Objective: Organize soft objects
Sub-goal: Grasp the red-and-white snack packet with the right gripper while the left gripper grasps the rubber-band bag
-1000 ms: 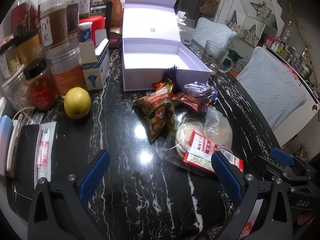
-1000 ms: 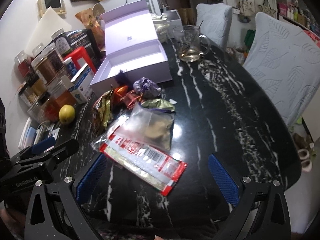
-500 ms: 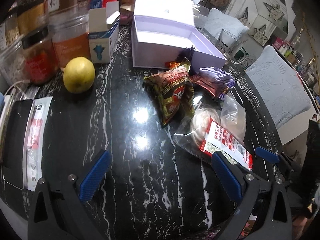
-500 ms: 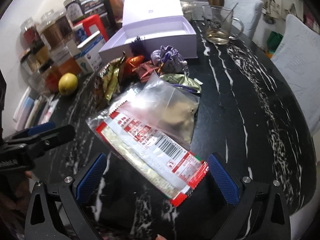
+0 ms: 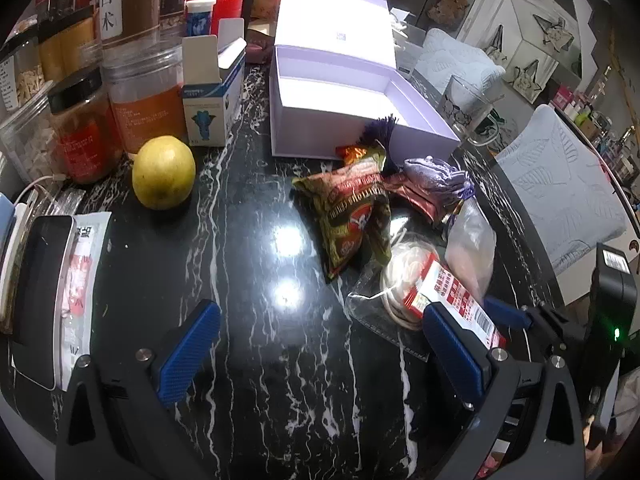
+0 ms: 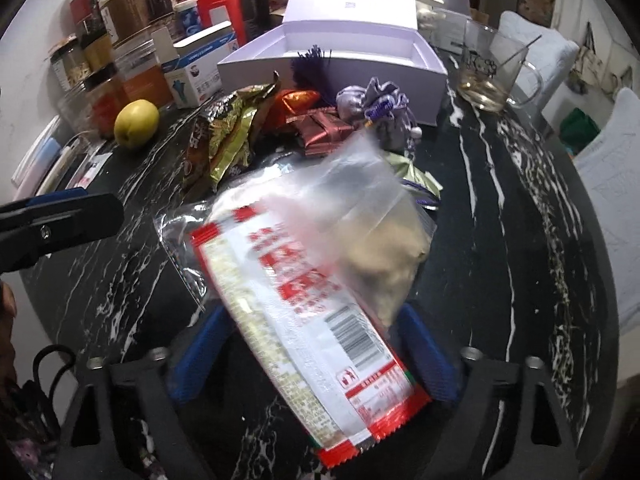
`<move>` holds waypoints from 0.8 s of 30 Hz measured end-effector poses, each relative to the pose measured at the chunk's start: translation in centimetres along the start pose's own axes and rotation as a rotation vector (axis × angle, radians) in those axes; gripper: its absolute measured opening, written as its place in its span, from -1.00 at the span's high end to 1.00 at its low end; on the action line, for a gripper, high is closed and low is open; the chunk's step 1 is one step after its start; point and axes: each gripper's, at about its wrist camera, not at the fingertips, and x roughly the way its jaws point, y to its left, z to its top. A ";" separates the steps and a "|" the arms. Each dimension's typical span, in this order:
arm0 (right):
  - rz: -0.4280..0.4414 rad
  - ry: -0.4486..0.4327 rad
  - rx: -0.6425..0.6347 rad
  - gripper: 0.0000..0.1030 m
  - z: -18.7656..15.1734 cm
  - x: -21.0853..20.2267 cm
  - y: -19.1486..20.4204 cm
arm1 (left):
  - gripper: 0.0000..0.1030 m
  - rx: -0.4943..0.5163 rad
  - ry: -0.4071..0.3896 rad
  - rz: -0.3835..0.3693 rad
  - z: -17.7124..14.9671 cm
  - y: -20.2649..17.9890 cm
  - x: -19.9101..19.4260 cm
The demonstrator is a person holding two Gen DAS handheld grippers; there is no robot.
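A pile of soft packets lies on the black marble table before an open lilac box [image 5: 340, 96] [image 6: 352, 48]. A red-and-white packet [image 6: 312, 316] [image 5: 452, 296] lies on a clear plastic bag [image 6: 360, 216]. My right gripper [image 6: 316, 356] is open, its blue pads either side of the packet's near end, not closed on it. A brown snack bag [image 5: 352, 212] [image 6: 224, 136], a red foil packet [image 6: 324, 130] and a purple pouch [image 5: 436, 178] [image 6: 376, 100] lie nearer the box. My left gripper [image 5: 320, 344] is open and empty over bare table.
A yellow lemon [image 5: 164, 172], several jars [image 5: 140, 88] and a small carton [image 5: 212, 96] crowd the left side. A phone [image 5: 36, 288] lies at the left edge. A glass mug [image 6: 488, 76] stands at the back right. Padded chairs [image 5: 560, 184] stand beyond the table.
My right gripper has moved forward and down until its pads straddle the red-and-white packet. My left gripper has moved forward toward the pile.
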 end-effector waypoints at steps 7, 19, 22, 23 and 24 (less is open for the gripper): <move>0.056 -0.026 -0.009 0.02 -0.3 -0.6 0.2 | -1.00 0.002 -0.005 -0.005 0.5 -0.2 0.0; 0.203 -0.079 0.173 0.07 -2.0 -4.2 -2.3 | -1.00 0.084 0.006 -0.082 0.9 -3.1 1.2; 0.180 -0.102 0.207 0.07 -2.3 -5.1 -3.4 | -1.00 0.137 0.006 -0.110 0.8 -4.5 1.7; 0.170 -0.110 0.219 0.07 -2.4 -5.3 -3.9 | -1.00 0.155 0.005 -0.119 0.8 -5.0 1.8; 0.163 -0.114 0.227 0.07 -2.4 -5.3 -4.2 | -0.98 0.167 0.004 -0.125 0.7 -5.2 1.8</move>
